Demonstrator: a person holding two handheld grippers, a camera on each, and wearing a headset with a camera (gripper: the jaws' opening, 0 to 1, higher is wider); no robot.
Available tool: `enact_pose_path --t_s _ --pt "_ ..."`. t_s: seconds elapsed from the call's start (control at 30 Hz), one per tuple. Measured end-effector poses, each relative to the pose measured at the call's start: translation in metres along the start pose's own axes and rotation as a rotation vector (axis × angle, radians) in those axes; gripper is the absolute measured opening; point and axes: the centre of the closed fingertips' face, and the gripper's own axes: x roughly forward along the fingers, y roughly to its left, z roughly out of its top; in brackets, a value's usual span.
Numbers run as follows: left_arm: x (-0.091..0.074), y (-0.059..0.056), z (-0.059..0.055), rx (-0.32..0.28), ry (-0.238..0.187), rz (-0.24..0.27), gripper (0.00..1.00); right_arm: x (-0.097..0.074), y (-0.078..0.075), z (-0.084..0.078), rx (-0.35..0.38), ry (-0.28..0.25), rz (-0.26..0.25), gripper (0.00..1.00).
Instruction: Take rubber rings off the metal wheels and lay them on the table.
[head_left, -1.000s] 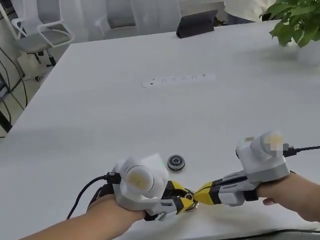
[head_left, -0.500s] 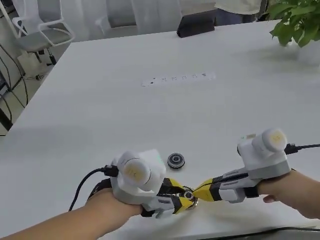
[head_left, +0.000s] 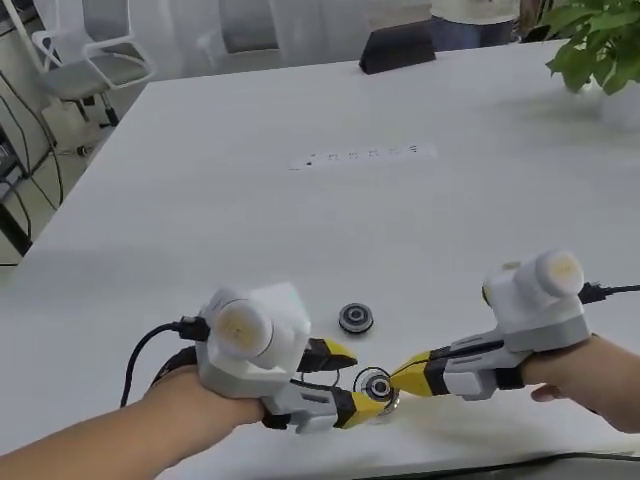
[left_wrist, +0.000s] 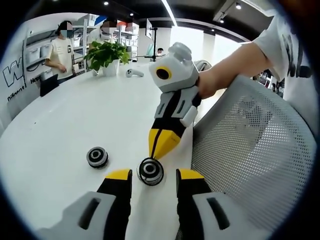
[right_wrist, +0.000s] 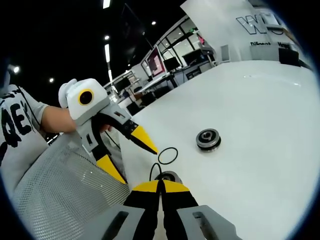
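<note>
Lower left of the head view: left gripper (head_left: 353, 379), jaws wide, one yellow tip on either side of the near wheel (head_left: 377, 385). In the left gripper view the tips look clear of it, and nothing is held.

Centre: the near wheel sits flat on the table (head_left: 300, 220), close to the front edge. The far wheel (head_left: 355, 318) is just above it in frame, apart and untouched. In the right gripper view a loose ring (right_wrist: 167, 155) lies on the table just past the near wheel, and a thin black strand (right_wrist: 153, 172) arcs up beside that wheel. You probably have a ring half lifted.

Right of centre: right gripper (head_left: 400, 378), jaws pressed together, tip at the wheel's rim. You cannot tell whether it pinches the strand.

To do this step well:
- Close the left jaws on the metal, not the rubber, so the wheel cannot skid.
- Get the right tip under the ring and draw outward and round the rim, not straight up.
- Lay the ring beside the loose one.
</note>
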Motion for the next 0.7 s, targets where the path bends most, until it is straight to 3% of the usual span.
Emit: enact_pose_path --t_s 0.37,0.7 --pt "-0.026 0.006 0.01 -0.01 -0.048 0.034 0.43 -0.001 0.008 0.014 -0.009 -0.017 0.016 0.0" --pt "-0.047 0.019 0.003 -0.001 -0.046 0.087 0.51 0.001 0.011 0.03 -0.026 -0.028 0.022 0.0"
